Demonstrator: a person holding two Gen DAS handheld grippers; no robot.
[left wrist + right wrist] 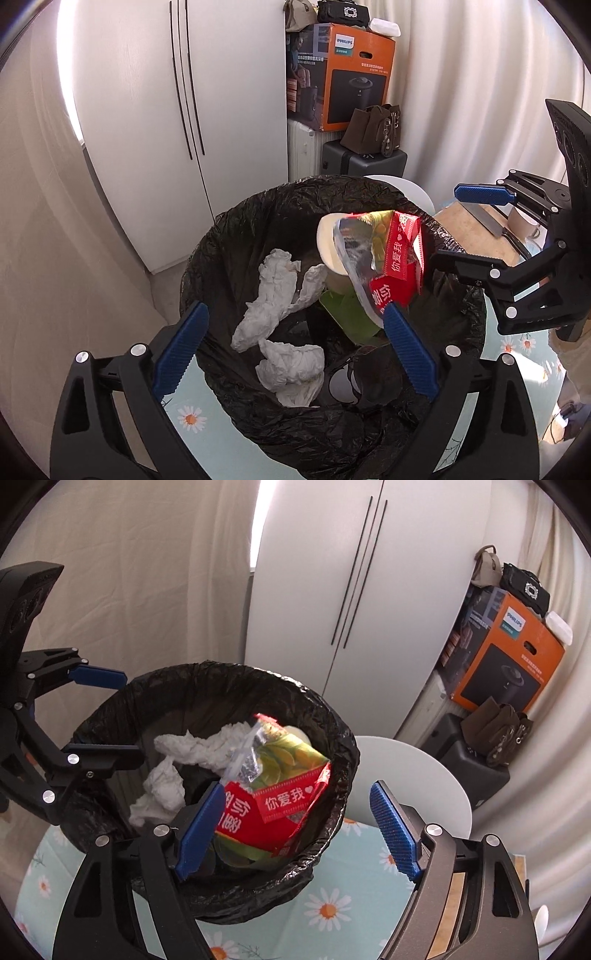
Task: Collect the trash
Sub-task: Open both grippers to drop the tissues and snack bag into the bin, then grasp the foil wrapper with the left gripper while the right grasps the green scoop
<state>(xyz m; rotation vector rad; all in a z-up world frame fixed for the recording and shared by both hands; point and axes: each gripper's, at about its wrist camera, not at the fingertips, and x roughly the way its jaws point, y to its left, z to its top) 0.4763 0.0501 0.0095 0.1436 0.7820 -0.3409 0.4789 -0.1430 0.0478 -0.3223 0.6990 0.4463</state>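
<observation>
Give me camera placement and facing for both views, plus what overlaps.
Left wrist: sits on the left gripper, looks down into the black-lined bin with crumpled tissues; own open blue fingers frame it, right gripper enters at the right.
Right wrist: sits on the right gripper, looks down at the bin's near rim from the other side; own open fingers show, left gripper at the left.
Shared: bin, red snack wrapper, tissues, white wardrobe, orange Philips box.
</observation>
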